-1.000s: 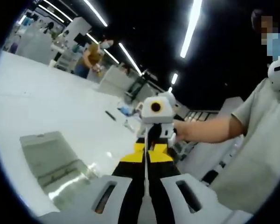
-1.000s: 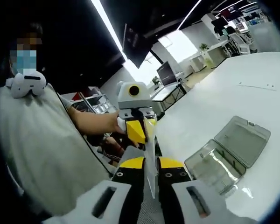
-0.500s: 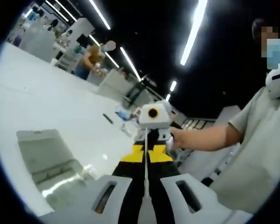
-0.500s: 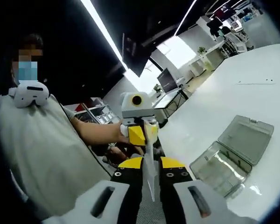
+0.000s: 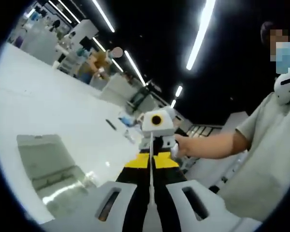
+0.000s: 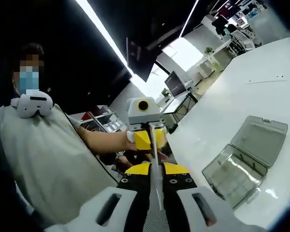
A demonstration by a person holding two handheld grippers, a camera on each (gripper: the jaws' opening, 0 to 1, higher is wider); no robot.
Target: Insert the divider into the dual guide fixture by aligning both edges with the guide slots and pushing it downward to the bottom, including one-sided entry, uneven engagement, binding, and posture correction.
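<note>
A thin clear divider (image 5: 151,181) is seen edge-on, held in the air between both grippers. My left gripper (image 5: 151,163), black with yellow tips, is shut on one end of it. The right gripper (image 5: 157,140) faces it from the far end, held by a person's hand. In the right gripper view, my right gripper (image 6: 155,170) is shut on the divider (image 6: 155,157), and the left gripper (image 6: 146,139) clamps its far end. The clear fixture case (image 5: 53,169) lies open on the white table, below and left of the divider; in the right gripper view the case (image 6: 244,159) lies at the right.
The white table (image 5: 43,106) stretches far to the left, with a small dark item (image 5: 111,124) lying on it. A person in a grey shirt (image 5: 266,159) stands close on the right. Desks and another person (image 5: 100,60) are far behind.
Both views have shifted slightly as the hands tilted. The divider stays clamped between the two grippers above the table. The case has not moved on the table.
</note>
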